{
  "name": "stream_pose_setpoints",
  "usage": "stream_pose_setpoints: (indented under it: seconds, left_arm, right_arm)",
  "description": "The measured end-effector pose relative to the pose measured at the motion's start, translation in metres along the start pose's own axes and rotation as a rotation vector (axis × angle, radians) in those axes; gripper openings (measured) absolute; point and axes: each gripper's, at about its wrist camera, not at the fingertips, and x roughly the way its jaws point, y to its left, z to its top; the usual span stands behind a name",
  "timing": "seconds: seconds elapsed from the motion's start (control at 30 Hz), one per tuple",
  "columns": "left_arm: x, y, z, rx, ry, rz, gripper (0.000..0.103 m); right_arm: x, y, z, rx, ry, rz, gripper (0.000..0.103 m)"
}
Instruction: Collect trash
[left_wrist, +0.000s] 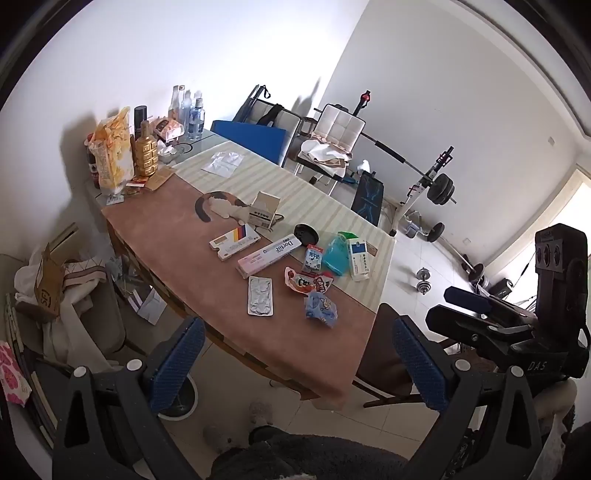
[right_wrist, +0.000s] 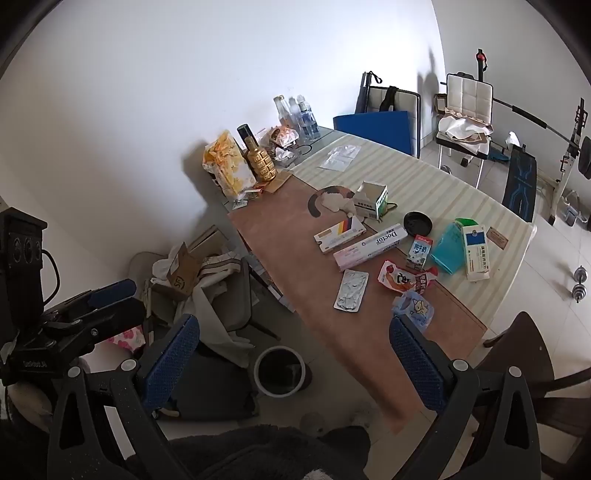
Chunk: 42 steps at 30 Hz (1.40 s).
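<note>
Trash lies on the table (left_wrist: 332, 354): a silver blister pack (left_wrist: 260, 296) (right_wrist: 351, 290), a blue crumpled wrapper (left_wrist: 320, 308) (right_wrist: 414, 307), a red snack wrapper (left_wrist: 307, 282) (right_wrist: 404, 280), a long "Doctor" box (left_wrist: 271, 253) (right_wrist: 370, 245), several medicine boxes and a teal bag (left_wrist: 336, 254) (right_wrist: 448, 249). A white-rimmed bin (right_wrist: 279, 371) stands on the floor left of the table. My left gripper (left_wrist: 297, 363) is open and empty, short of the table's near edge. My right gripper (right_wrist: 293, 363) is open and empty above the bin.
Bottles, a gold bottle (left_wrist: 146, 155) and a yellow snack bag (left_wrist: 112, 151) stand at the table's far left. A cluttered chair (right_wrist: 207, 284) sits left of the table, a dark chair (right_wrist: 524, 354) at right. Weights and a bench (left_wrist: 424, 177) fill the far room.
</note>
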Motion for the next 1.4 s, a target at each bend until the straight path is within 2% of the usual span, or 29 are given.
stream_pose_setpoints:
  seconds: [1.4]
  left_arm:
    - [0.001, -0.012, 0.008, 0.028, -0.012, -0.015, 0.103]
  right_arm:
    - [0.0, -0.002, 0.011, -0.005, -0.006, 0.024, 0.103]
